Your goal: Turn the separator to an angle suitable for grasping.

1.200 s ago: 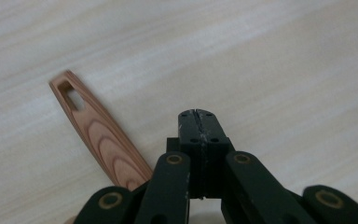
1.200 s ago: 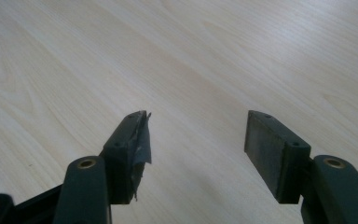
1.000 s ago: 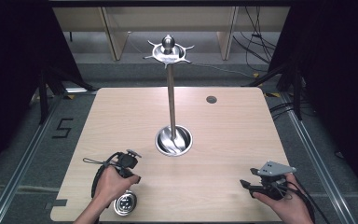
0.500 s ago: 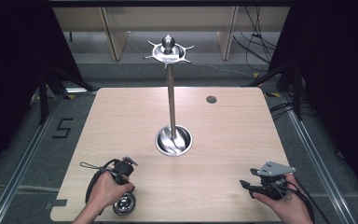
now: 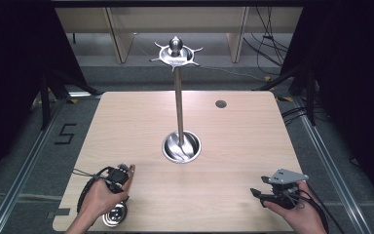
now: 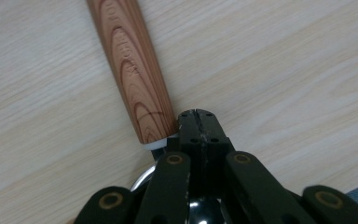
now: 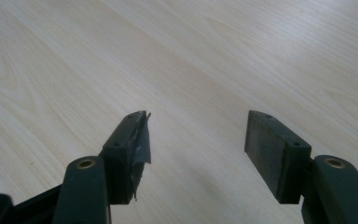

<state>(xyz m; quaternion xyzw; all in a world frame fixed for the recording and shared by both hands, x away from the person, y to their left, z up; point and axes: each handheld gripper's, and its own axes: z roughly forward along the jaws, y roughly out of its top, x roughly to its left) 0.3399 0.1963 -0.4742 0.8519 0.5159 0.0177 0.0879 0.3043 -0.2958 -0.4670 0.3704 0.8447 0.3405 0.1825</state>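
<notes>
At near left table (image 5: 233,131) edge: left gripper (image 6: 196,122) clenched on ladle (image 6: 135,74) neck beside wooden handle; steel bowl heavy, slippery, likely swings. Right gripper (image 7: 196,140) released, idle.

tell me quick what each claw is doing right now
Left claw: shut, pinching the metal neck of a wooden-handled ladle on the table.
Right claw: open, holding nothing, over the bare table.

The tall metal stand (image 5: 178,97) rises mid-surface, its round base (image 5: 181,147) the sole obstacle; bare surface (image 5: 243,131) lies wide on either side and along the near edge.
</notes>
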